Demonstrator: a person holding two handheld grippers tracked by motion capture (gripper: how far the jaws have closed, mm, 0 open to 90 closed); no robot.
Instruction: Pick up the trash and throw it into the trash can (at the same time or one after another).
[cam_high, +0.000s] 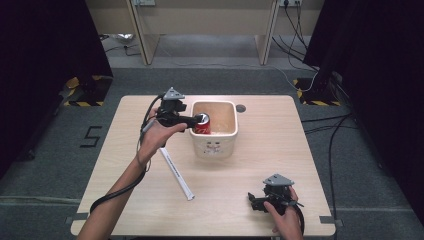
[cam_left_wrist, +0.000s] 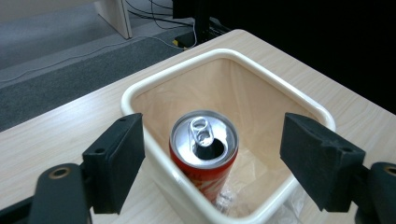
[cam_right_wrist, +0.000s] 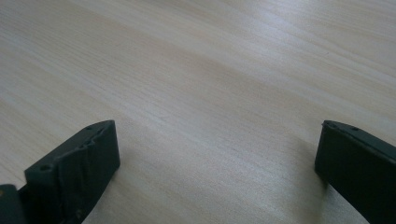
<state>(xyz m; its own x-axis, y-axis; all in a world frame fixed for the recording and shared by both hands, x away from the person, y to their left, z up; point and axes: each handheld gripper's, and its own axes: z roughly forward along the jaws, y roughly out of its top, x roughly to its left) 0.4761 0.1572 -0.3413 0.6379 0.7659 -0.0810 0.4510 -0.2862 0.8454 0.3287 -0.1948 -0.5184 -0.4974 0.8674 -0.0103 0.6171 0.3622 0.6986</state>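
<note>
Seen in the middle of the high view: a cream square bin (cam_high: 215, 131) on a light wooden table (cam_high: 260, 150), with small red marks on its front wall. Inside it, against the left wall, stood a red soda can (cam_high: 203, 124), upright or a little tilted, silver top up. In the left gripper view the same can (cam_left_wrist: 204, 154) filled the centre, pull tab still attached, mouth hole open and dark. Under and beside the can lay some clear crumpled plastic at the bin bottom; what else lay in there could not be told. Rest of the bin (cam_left_wrist: 224, 58) looked bare, pale peach inside.

Left gripper (cam_high: 196, 120) was held at the left rim of the bin, pointing toward the right of the frame. Jaws spread wide in the left gripper view, one at each side of the can, with clear gaps to it, not pressing on it. The can stood free, leaning close to the near wall.

Right gripper (cam_high: 256, 199) rested low at the lower right of the high view, well apart from the bin. Jaws spread wide there too, with only bare wood between them in the right gripper view.

Lying diagonally on the table left of centre: a thin white rod (cam_high: 176, 173), near the bin but not touching it.
</note>
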